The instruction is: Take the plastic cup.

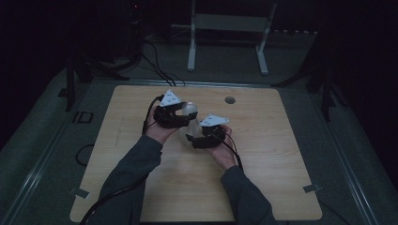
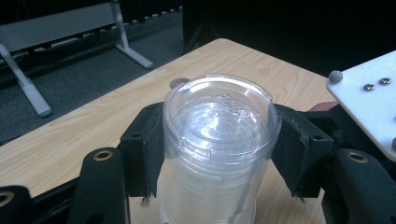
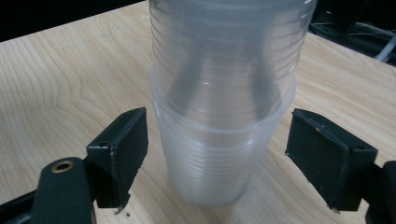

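Apparently to separate the stack of clear ribbed plastic cups (image 2: 217, 140), the left gripper (image 2: 217, 149) pinches its upper part between both pads, while the right gripper (image 3: 215, 158) stands spread around the lower cup, pads apart from its wall.

Dark grey sleeves (image 1: 136, 164), black grippers, white three-cornered plates (image 1: 170, 98), black trailing cables (image 1: 234, 152)

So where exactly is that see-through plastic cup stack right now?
The cup stack stands near the middle of the wooden table in the high view, its top clamped by the left gripper, with the right gripper open around its lower part.
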